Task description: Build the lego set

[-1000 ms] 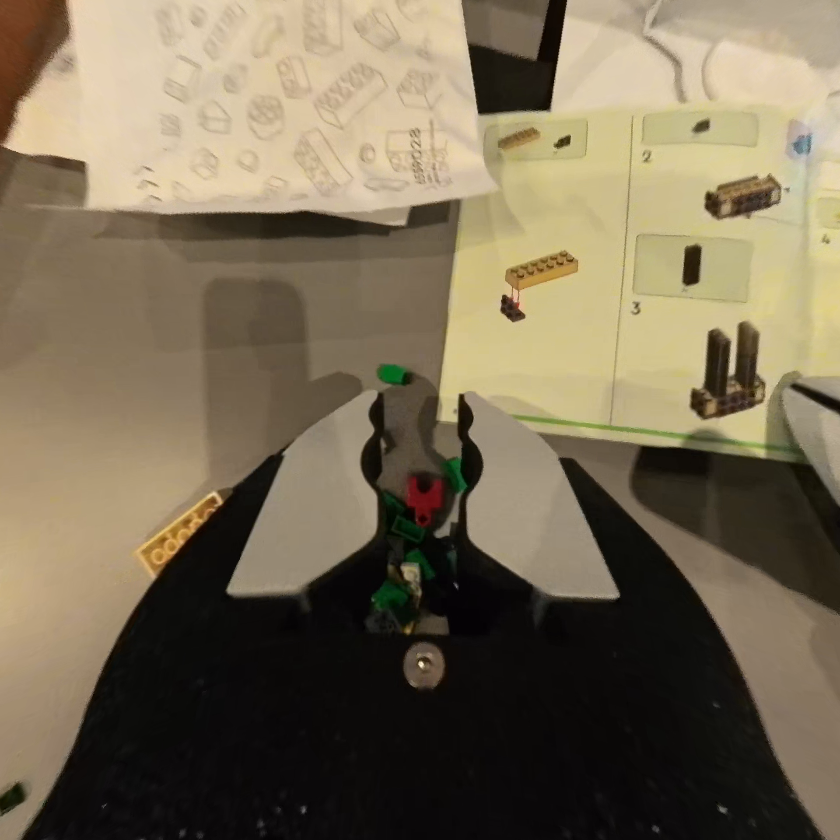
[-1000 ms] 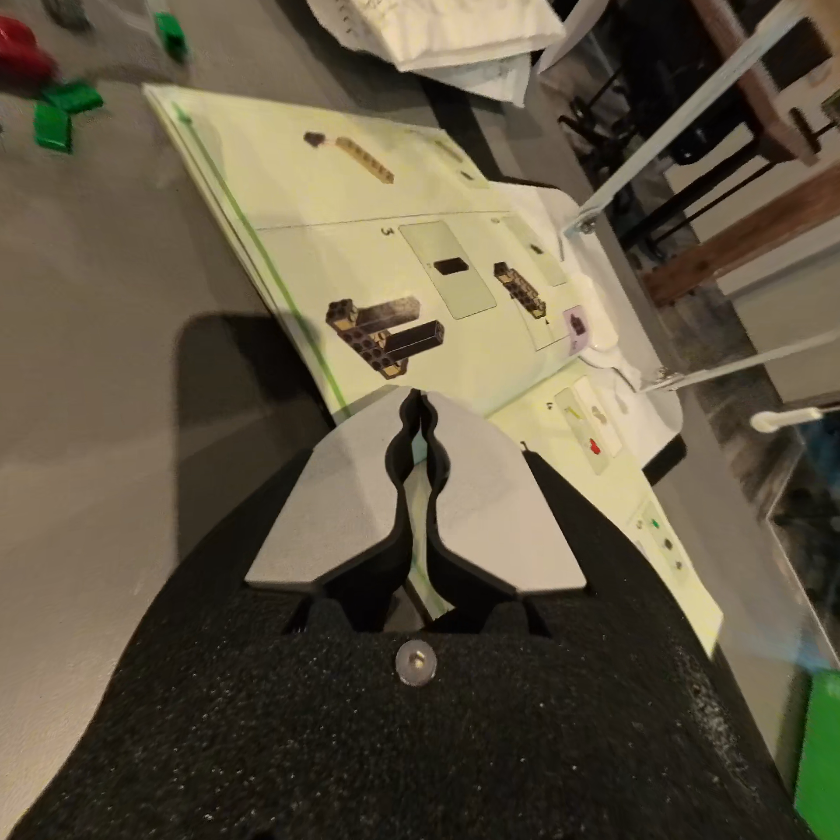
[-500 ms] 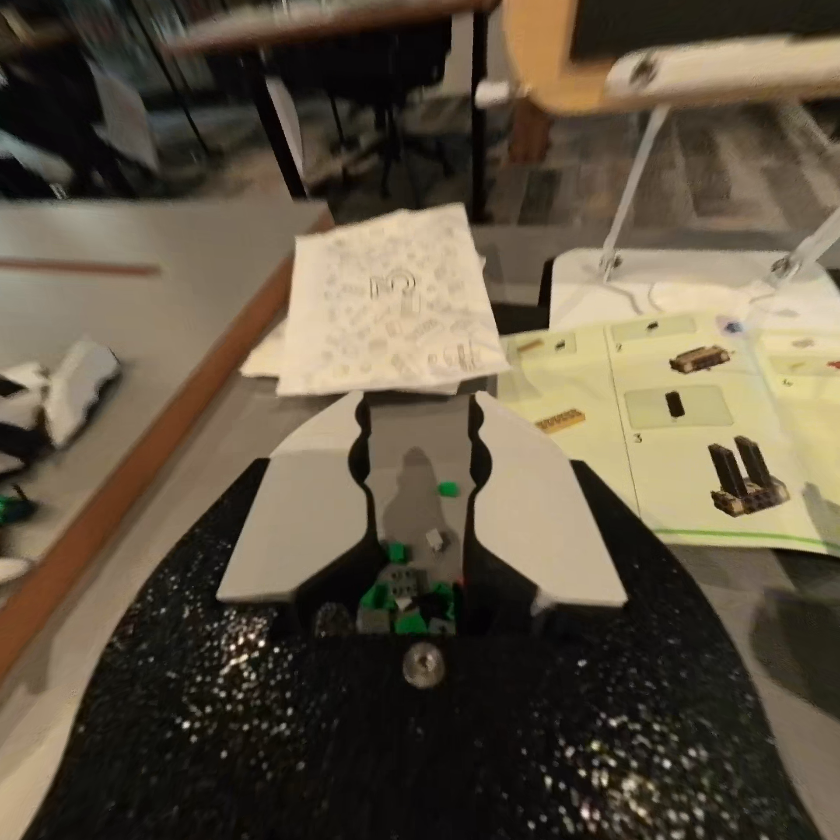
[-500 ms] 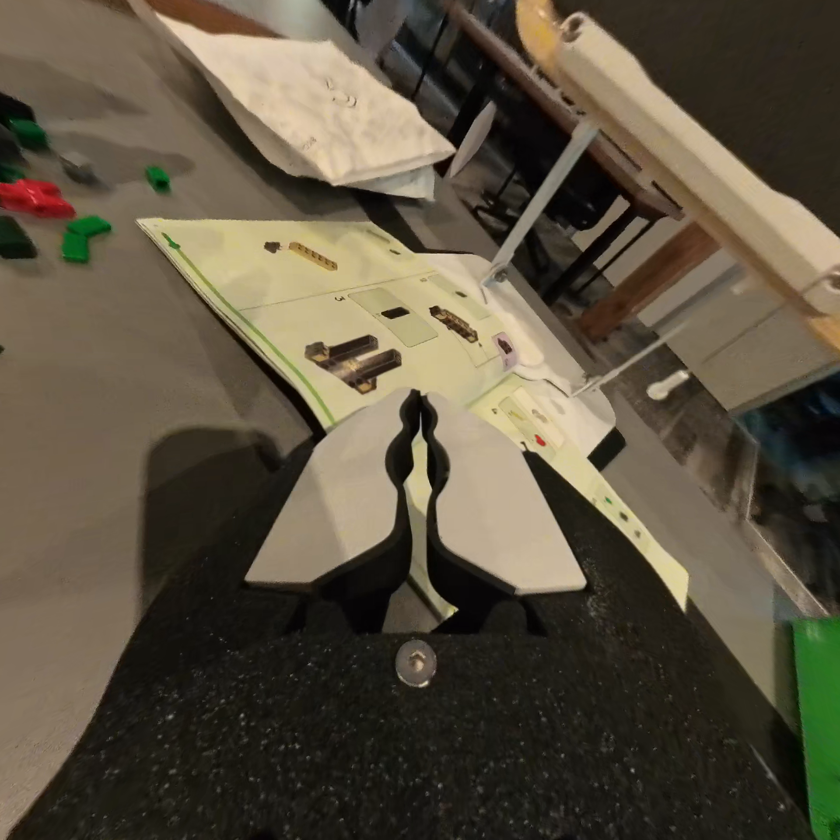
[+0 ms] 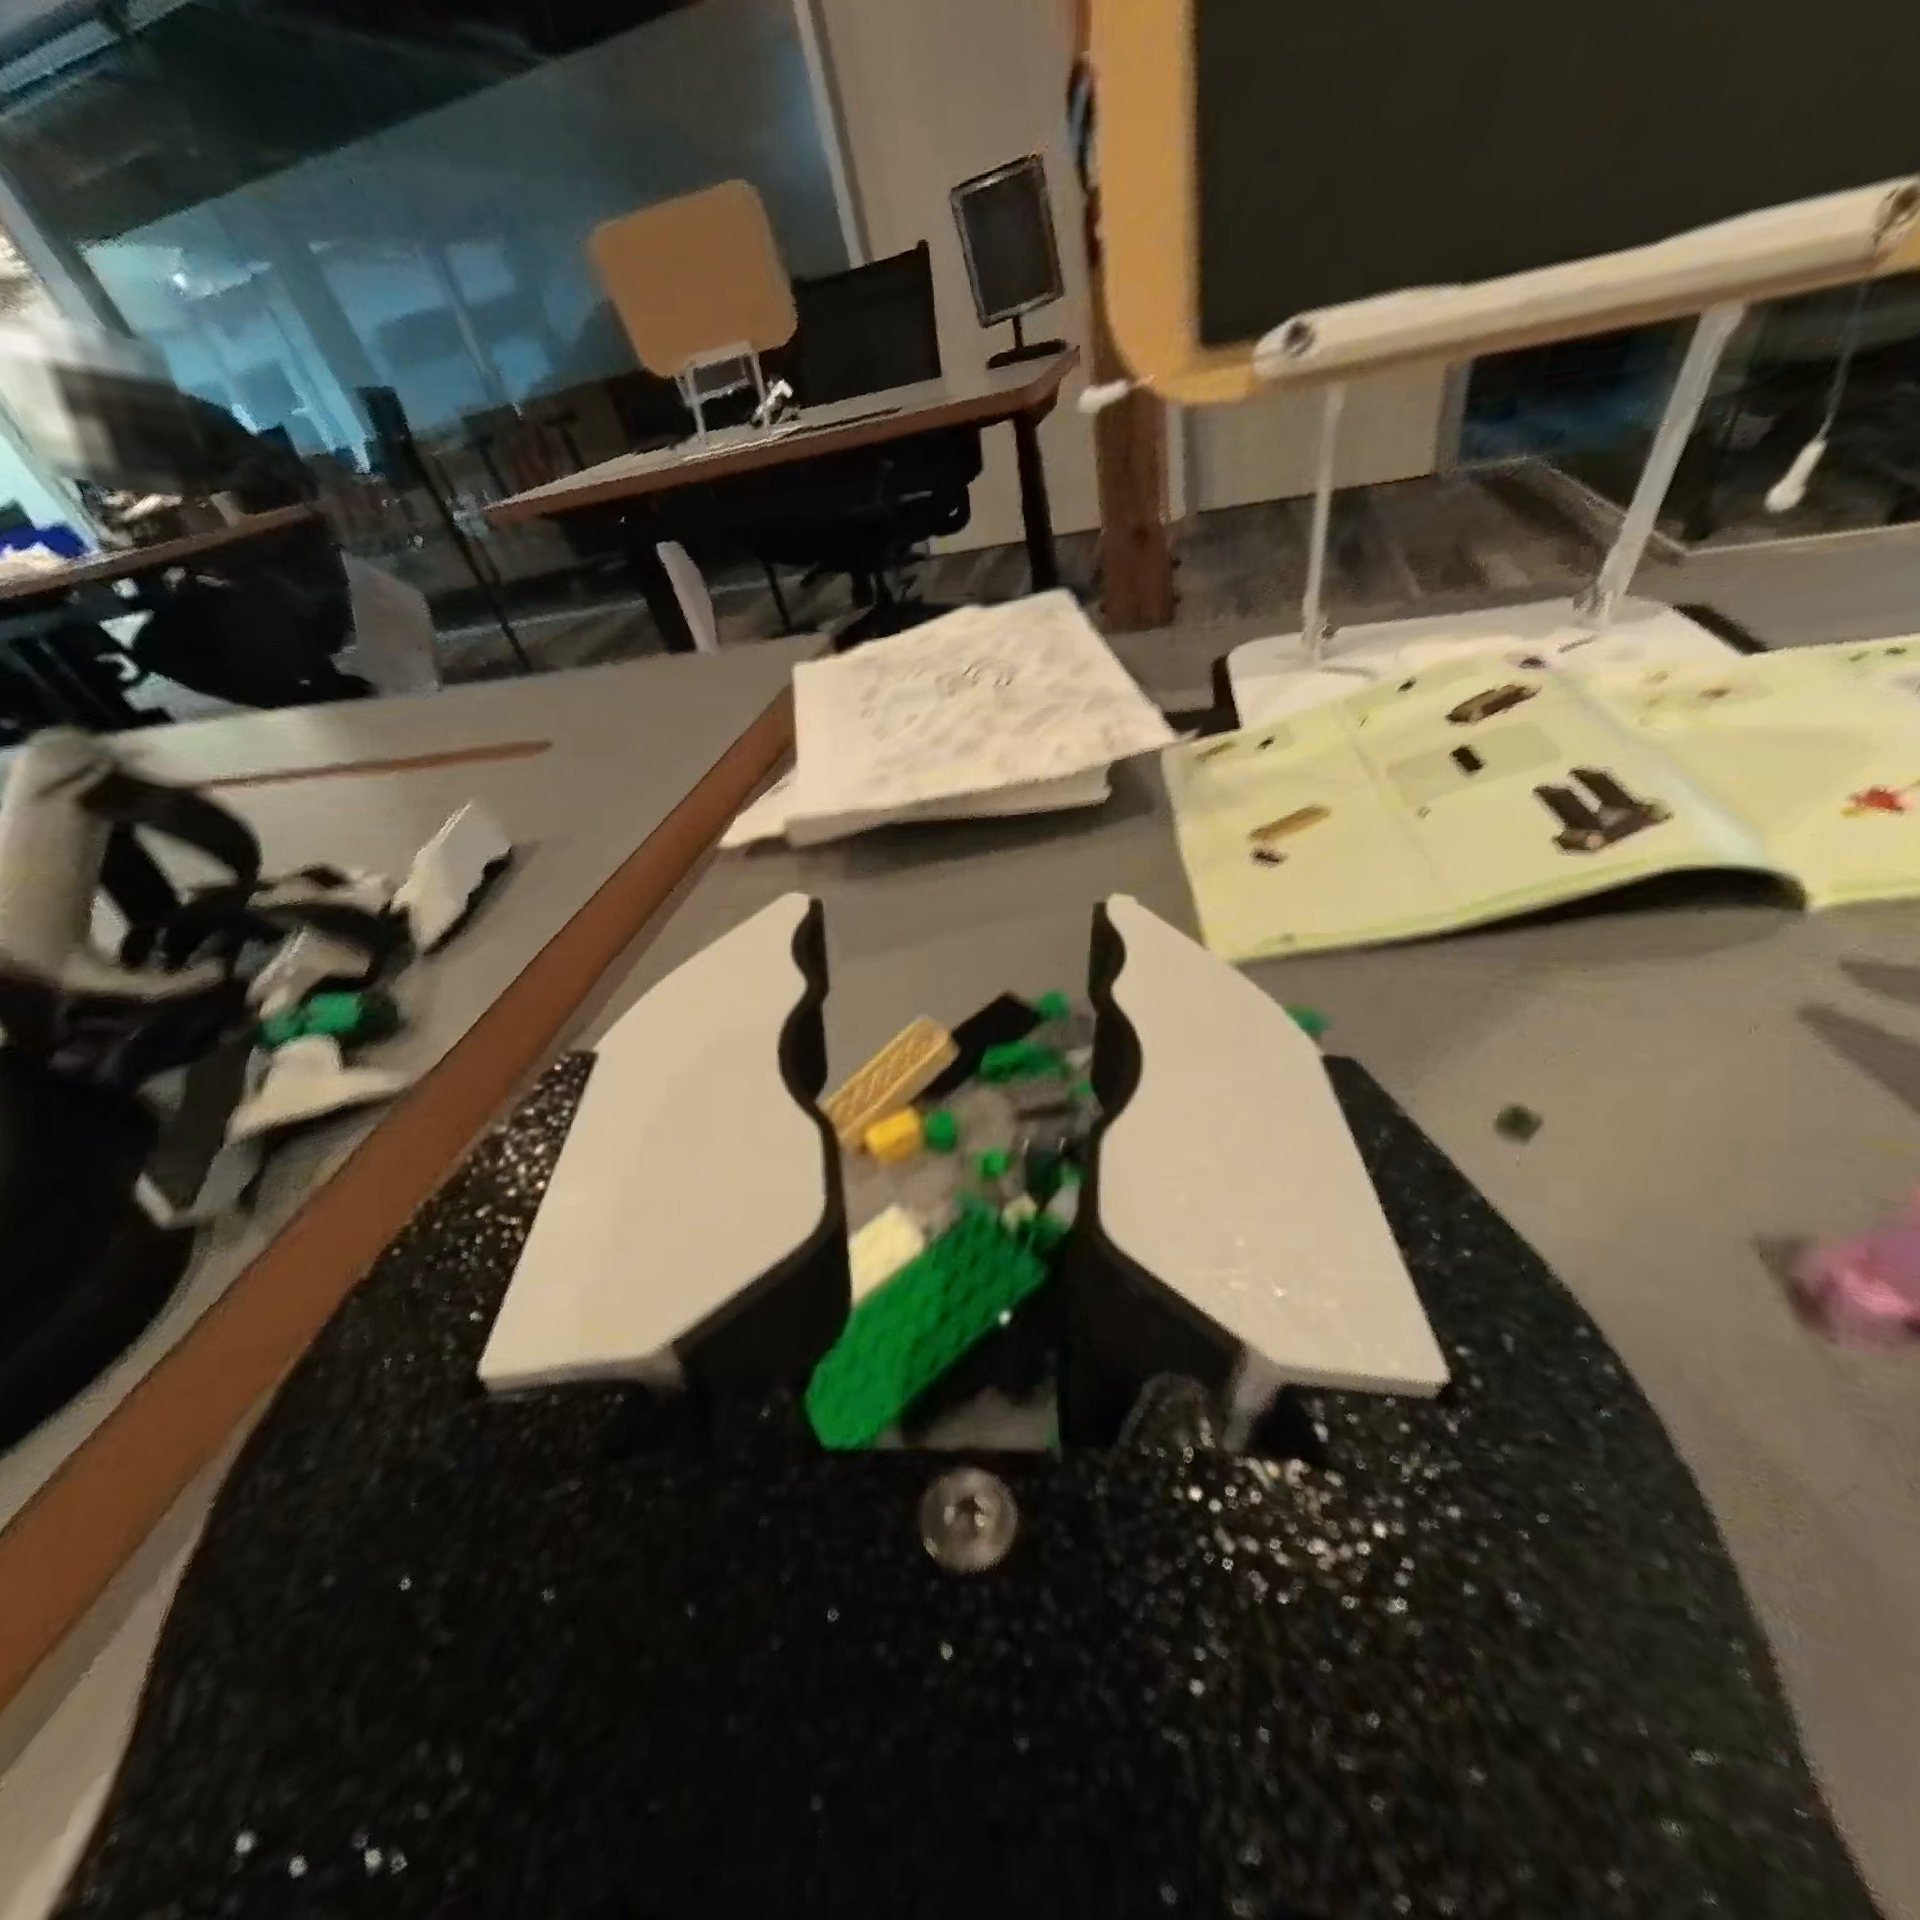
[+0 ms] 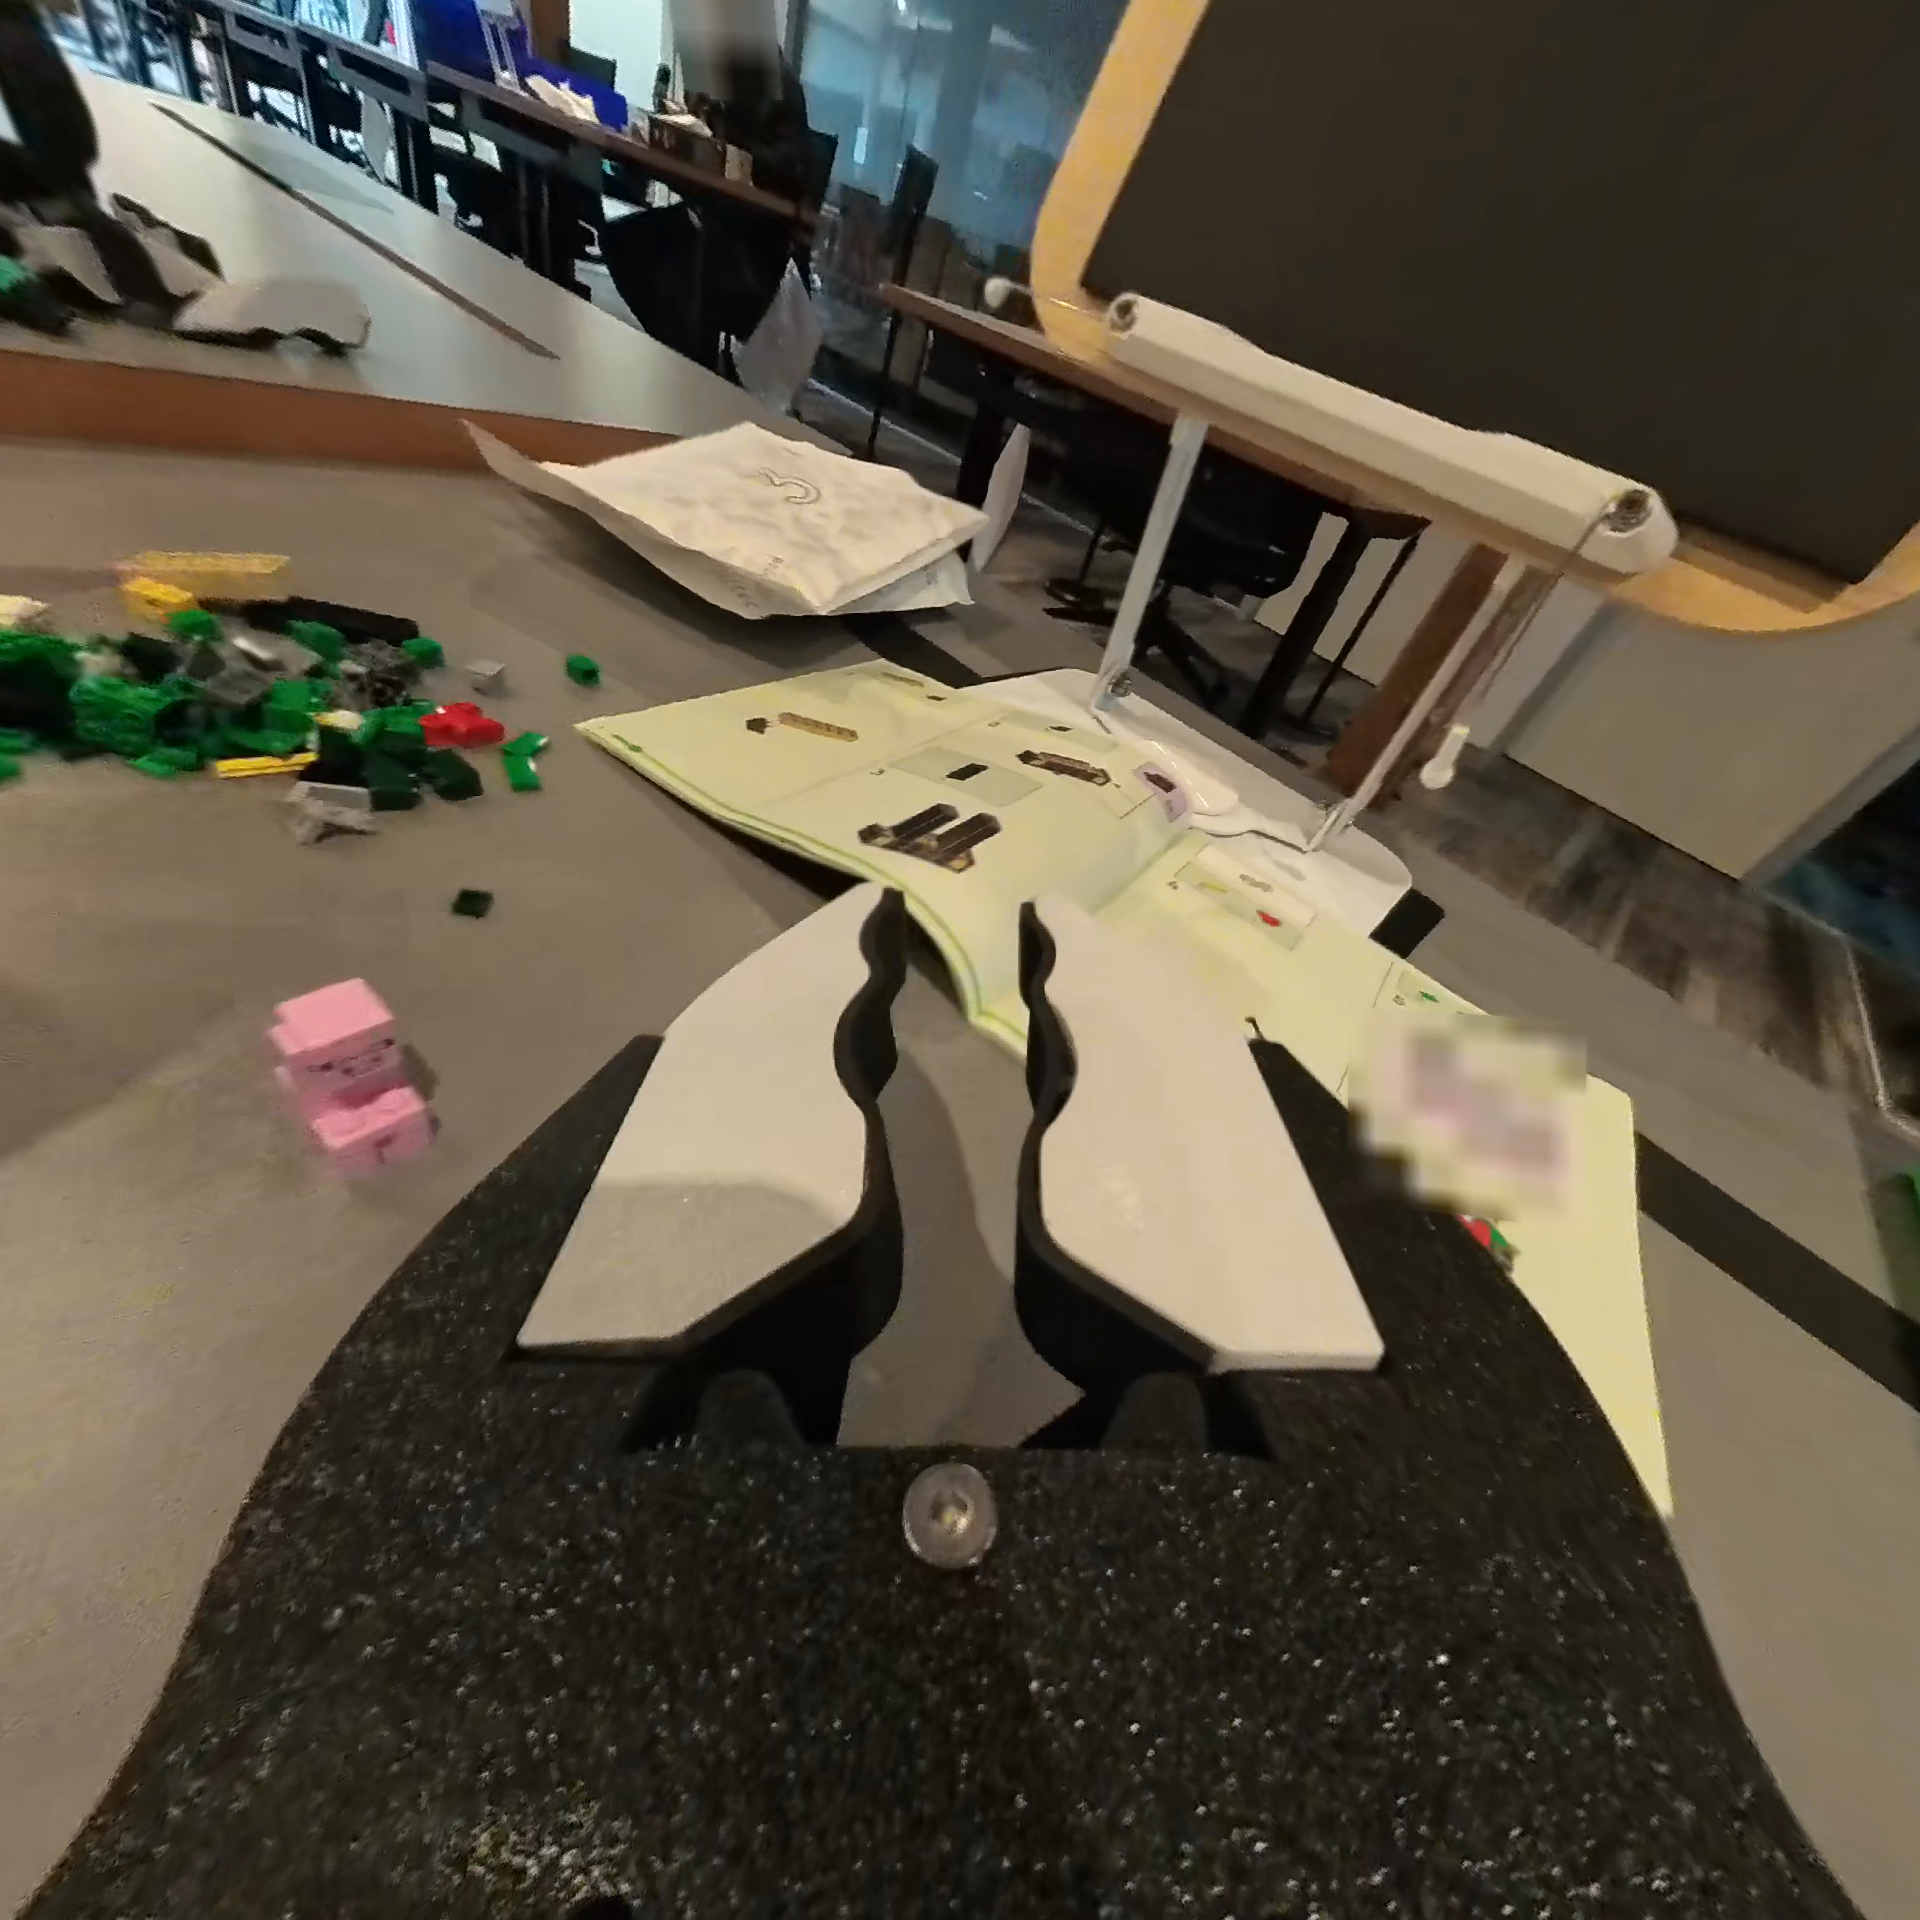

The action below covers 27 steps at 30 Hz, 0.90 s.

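Note:
A pile of loose lego pieces [image 6: 208,696], mostly green with some grey, black, yellow and one red, lies on the grey table [image 6: 208,1195]. In the left wrist view the pile [image 5: 956,1143] shows between the fingers of my left gripper [image 5: 956,920], which is open and empty above it. A green studded plate [image 5: 925,1320] and a tan plate [image 5: 899,1075] lie there. My right gripper [image 6: 961,904] is open and empty, over the near edge of the open instruction booklet [image 6: 914,779]. A pink lego pig [image 6: 348,1081] stands left of it.
A white paper bag [image 6: 769,520] lies behind the pile. A white stand [image 6: 1299,831] holds a lamp bar over the booklet's far side. A brown table edge [image 5: 416,1143] runs on the left, with torn grey and black packaging [image 5: 260,935] beyond it. A small dark green piece [image 6: 473,902] lies alone. The gap from one gripper's tips to the other's is roughly 25 centimeters. My right tips are about 30 centimeters from the tan plate [image 5: 899,1075], my left tips only 12 centimeters. My right wrist view [image 6: 216,567] looks at it from another angle.
Both grippers tilted up and pulled back, so the room now shows. The right gripper opened from nearly shut. The left gripper opened wider.

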Available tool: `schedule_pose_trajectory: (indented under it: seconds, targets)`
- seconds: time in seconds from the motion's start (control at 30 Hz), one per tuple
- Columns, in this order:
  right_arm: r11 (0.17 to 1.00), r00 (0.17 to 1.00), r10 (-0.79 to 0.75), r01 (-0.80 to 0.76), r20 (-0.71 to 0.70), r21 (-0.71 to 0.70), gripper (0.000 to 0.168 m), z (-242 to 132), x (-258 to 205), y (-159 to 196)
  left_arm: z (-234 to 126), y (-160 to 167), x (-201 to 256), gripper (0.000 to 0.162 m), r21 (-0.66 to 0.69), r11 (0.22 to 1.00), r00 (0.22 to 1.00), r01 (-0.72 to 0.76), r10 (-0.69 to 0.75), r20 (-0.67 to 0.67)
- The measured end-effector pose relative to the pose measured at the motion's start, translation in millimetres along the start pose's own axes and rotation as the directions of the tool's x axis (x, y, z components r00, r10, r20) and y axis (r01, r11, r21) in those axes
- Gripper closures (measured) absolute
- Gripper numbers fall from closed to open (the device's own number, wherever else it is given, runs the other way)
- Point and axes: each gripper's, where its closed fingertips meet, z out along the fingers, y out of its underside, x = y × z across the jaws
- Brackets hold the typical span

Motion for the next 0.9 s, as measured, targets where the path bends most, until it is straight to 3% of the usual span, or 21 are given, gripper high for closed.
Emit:
schedule_pose_trajectory:
  seconds: [0.2, 0.43, 0.53, 0.6, 0.63, 0.73, 0.9]
  targets:
    - [1.0, 0.999, 0.006, -0.006, -0.038, -0.004, 0.143, -15.1, -5.1, 0.1, -42.5, 40.4, -38.2, 0.115, -0.043, 0.999, 0.998, 0.025, -0.022, 0.067]
    - [1.0, 0.998, 0.029, -0.03, -0.059, -0.004, 0.133, -15.5, -0.4, 0.7, -57.9, 46.8, -68.1, 0.12, -0.061, 0.998, 0.992, 0.001, 0.007, 0.125]
    - [1.0, 0.998, 0.016, -0.017, -0.059, -0.014, 0.133, -14.6, -1.5, 1.6, -48.2, 42.1, -61.7, 0.118, -0.069, 0.998, 1.0, -0.001, 0.002, 0.015]
    - [1.0, 0.998, 0.002, -0.003, -0.056, -0.02, 0.134, -13.7, -3.1, 2.1, -31.8, 41.2, -45.5, 0.123, -0.107, 0.992, 0.988, -0.064, 0.048, -0.148]
    - [1.0, 0.999, -0.004, 0.003, -0.054, -0.021, 0.134, -13.4, -3.9, 2.2, -22.5, 45.1, -33.5, 0.126, -0.148, 0.982, 0.961, -0.115, 0.073, -0.266]
    - [0.999, 0.999, -0.018, 0.017, -0.043, -0.027, 0.134, -12.3, -6.5, 2.5, 10.6, 62.0, -24.8, 0.124, -0.264, 0.93, 0.883, -0.255, 0.112, -0.456]
    - [0.999, 0.999, -0.021, 0.021, -0.033, -0.024, 0.136, -12.0, -8.1, 2.2, 51.4, 88.2, -22.0, 0.119, -0.391, 0.832, 0.793, -0.394, 0.092, -0.602]
